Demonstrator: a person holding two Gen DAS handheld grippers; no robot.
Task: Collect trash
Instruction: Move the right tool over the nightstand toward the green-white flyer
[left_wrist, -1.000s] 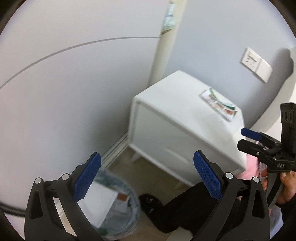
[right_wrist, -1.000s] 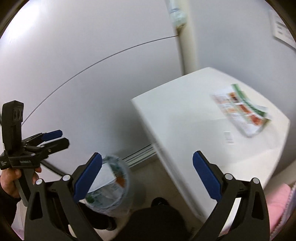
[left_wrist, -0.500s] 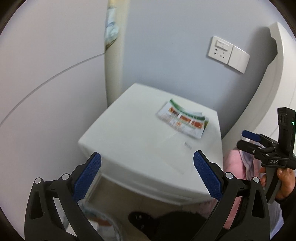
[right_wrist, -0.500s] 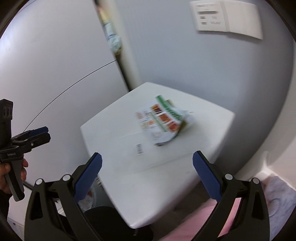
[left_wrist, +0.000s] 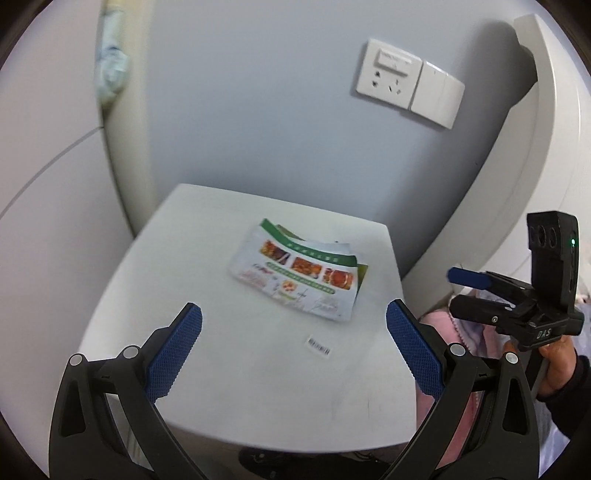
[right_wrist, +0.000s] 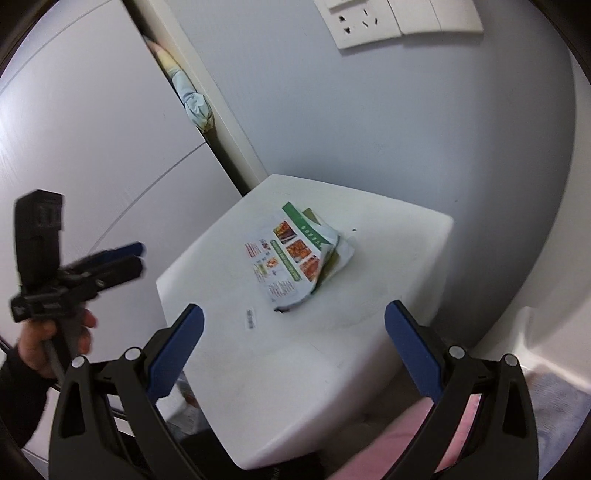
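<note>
Now | leaflet (left_wrist: 298, 276) flat on nightstand (left_wrist: 207, 369), long axis left-right | left tool (left_wrist: 293, 350), right tool (right_wrist: 293, 350) both agape, empty

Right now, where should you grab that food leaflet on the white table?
Grab the food leaflet by its crumpled edge, the one nearest the wall. That side curls up off the white table, so a finger could probably slip under. The rest lies flat. The right hand-held gripper is open.
</note>
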